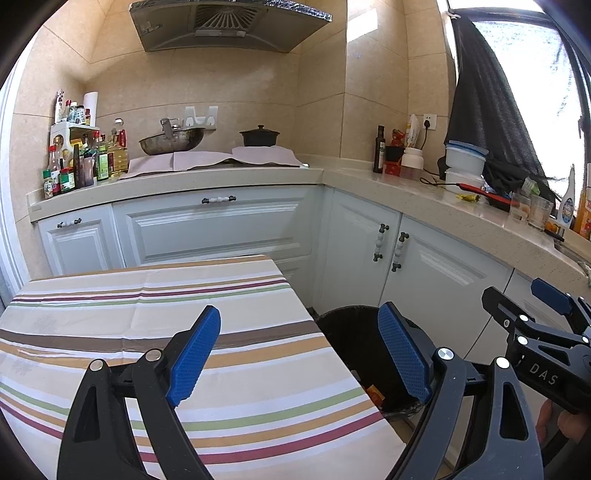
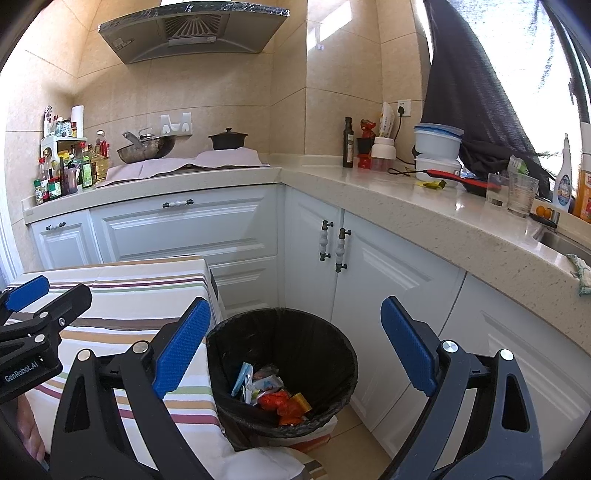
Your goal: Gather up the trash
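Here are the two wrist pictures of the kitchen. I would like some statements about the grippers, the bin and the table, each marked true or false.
1. Both the left gripper and the right gripper are open and hold nothing. True.
2. The black trash bin is empty. False: wrappers lie in it.
3. The bin stands on the striped table. False: it stands on the floor beside it.
4. A dark pot sits on the stove. True.

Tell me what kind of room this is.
Almost certainly a home kitchen. A range hood hangs over a cooktop with a wok on it, white cabinets run under an L-shaped stone counter, and a lined trash bin stands beside a table with a striped cloth.
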`<state>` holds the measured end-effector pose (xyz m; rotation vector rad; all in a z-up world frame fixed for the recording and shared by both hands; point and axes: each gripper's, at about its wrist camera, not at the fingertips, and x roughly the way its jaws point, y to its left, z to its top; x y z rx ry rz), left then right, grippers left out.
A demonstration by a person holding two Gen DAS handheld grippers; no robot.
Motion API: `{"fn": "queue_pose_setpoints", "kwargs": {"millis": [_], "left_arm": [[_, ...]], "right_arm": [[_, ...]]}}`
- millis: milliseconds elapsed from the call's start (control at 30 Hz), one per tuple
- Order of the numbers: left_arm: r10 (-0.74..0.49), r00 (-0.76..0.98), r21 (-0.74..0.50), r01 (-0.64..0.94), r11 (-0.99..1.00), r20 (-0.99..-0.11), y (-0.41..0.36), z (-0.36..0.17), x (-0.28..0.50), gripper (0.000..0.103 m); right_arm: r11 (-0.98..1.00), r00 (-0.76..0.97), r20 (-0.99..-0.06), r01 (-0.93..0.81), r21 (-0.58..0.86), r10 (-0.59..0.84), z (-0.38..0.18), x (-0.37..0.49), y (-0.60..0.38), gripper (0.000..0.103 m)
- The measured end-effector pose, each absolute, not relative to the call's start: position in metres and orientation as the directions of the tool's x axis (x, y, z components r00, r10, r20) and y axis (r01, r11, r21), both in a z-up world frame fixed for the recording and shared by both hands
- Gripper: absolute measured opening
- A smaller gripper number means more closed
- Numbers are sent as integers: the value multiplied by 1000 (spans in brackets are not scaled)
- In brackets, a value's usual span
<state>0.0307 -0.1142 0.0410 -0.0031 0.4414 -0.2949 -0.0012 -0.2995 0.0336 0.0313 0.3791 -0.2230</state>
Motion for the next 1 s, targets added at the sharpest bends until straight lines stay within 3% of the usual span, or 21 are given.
{"fn": "queue_pose_setpoints", "kwargs": {"millis": [300,667,1000], "left_arm": [[-277,855,-36,291,956,-438,-120,37,31,86],[-257,886,-2,278,961,-387,-123,40,28,89],[-200,860,2,227,974,-470,-111,28,50,89]], "right_arm": [[976,904,-375,215,-15,-205,31,1,-297,92],[977,900,-387,211,-17,-201,27,4,-297,92],[984,897,-408,179,-17,-170,21,19,-292,93]]}}
